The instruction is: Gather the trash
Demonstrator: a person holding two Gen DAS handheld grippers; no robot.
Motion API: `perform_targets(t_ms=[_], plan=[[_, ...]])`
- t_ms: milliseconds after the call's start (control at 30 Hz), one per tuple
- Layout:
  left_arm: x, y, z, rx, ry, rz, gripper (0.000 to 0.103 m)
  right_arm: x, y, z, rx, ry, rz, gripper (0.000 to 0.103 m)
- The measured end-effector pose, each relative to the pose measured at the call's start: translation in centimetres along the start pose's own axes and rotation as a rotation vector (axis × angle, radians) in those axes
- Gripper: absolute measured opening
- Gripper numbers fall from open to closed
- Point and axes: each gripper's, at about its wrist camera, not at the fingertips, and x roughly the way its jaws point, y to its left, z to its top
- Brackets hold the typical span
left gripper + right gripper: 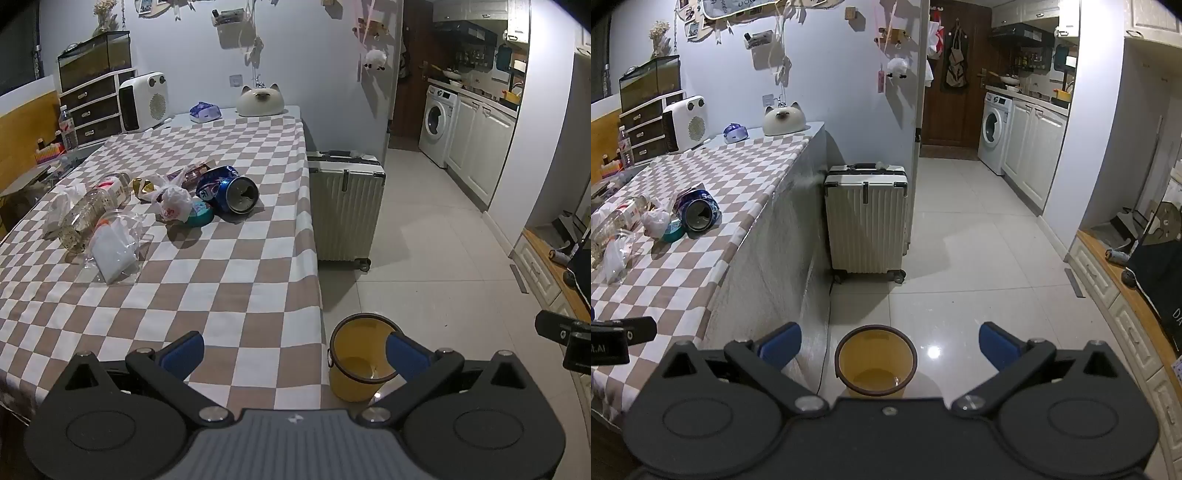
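On the left side of the counter (229,295), which has a brown and white checked cloth, the trash lies in a bunch. A crumpled tissue (62,201) is farthest left. Next to it a clear plastic bottle (92,212) lies on its side, and a clear bag (114,247) with white paper inside touches its near end. A little to the right sits a knotted white plastic bag (173,203), then a round teal lid (201,214), then a dented blue can (229,194) on its side with its open top facing this way.

The left claw (293,356) is wide open and holds nothing. It hangs over the near edge of the counter, well apart from the trash.

On the floor just beside the counter stands a yellow bin (875,360). A white suitcase (866,218) stands farther back.

The right claw (890,347) is wide open too, with nothing in it, and hangs right over the bin.
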Motion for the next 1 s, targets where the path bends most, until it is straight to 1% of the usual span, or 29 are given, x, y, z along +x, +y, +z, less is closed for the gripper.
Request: perform_targets(t_ms=[1000], plan=[[0.00, 0.01, -0.01, 0.000, -0.003, 0.001, 0.103, -0.28, -0.03, -0.15, 0.001, -0.002, 0.001, 0.103]])
